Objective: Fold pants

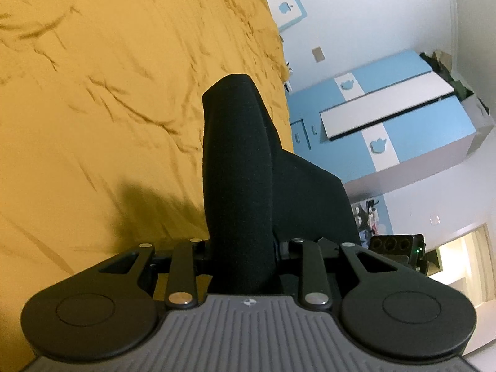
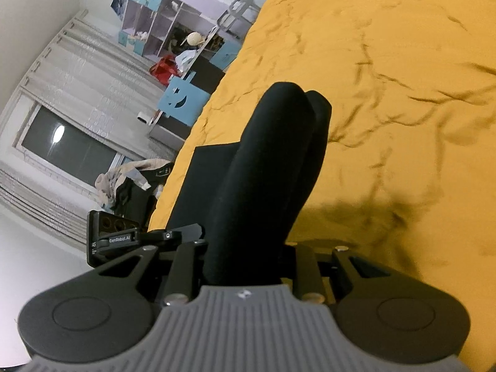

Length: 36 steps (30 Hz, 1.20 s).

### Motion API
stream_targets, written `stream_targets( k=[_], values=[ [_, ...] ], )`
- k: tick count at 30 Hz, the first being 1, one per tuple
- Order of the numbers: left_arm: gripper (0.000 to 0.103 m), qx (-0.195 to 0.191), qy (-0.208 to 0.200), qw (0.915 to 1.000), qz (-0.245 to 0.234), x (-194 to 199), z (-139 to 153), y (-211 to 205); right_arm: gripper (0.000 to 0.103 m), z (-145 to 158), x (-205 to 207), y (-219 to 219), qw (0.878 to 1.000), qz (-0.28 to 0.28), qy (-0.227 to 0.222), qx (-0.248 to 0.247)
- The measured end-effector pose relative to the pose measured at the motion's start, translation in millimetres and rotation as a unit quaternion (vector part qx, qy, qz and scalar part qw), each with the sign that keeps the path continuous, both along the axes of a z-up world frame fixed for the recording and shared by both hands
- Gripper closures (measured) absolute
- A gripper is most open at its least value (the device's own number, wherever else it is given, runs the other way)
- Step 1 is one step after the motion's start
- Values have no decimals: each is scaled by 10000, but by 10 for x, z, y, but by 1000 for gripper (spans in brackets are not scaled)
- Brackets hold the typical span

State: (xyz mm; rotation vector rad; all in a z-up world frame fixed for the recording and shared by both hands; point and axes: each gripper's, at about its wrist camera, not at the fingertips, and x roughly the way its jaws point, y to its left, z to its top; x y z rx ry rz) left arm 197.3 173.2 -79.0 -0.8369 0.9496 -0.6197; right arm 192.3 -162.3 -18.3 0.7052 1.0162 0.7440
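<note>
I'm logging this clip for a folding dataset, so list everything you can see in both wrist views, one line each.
pants: one pair, black, bunched in both grippers above the bed
bedspread: one, mustard yellow, wrinkled, under the pants
wardrobe: one, blue and white, beyond the bed in the left view
shelf unit: one, blue and grey, against the far wall
curtains: pale grey, beside a dark window
clothes pile: mixed beige and dark, beside the bed
left gripper: black, shut on the pants
right gripper: black, shut on the pants
</note>
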Motion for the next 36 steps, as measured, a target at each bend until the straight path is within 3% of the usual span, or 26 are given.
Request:
stream_targets(
  k=[21,36],
  values=[
    [71,144,-212,9979,590,281,344,1300,83,421,977,1612,9971,662,-193,-323],
    [71,207,-222,9956,883,456,425,1765,83,463,1427,2126,9948,949,-238,-296]
  ],
)
